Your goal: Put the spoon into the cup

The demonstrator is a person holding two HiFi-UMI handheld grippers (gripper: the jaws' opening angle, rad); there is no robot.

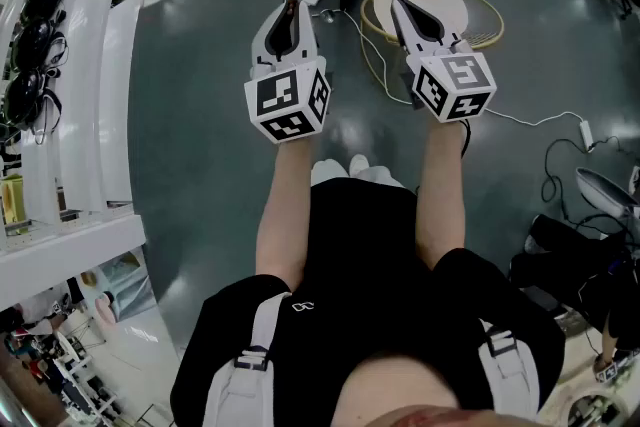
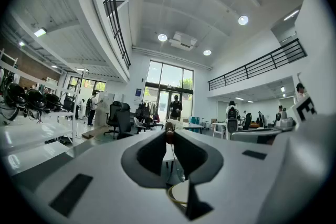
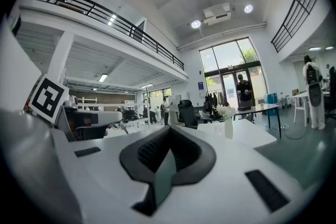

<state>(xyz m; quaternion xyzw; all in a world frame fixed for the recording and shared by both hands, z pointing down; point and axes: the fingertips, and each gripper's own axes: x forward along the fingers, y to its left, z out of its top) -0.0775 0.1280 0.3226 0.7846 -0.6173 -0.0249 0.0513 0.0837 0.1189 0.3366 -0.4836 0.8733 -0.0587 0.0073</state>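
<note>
The person wears a black short-sleeved top with a small white emblem on the chest. Pale grey harness straps with buckles run over both shoulders. White shoe tips show past the hem. The left gripper and right gripper have white shells lined in black (ribbed on the right one). Each carries a white marker cube printed with black squares, and flat black insets dot the shells
</note>
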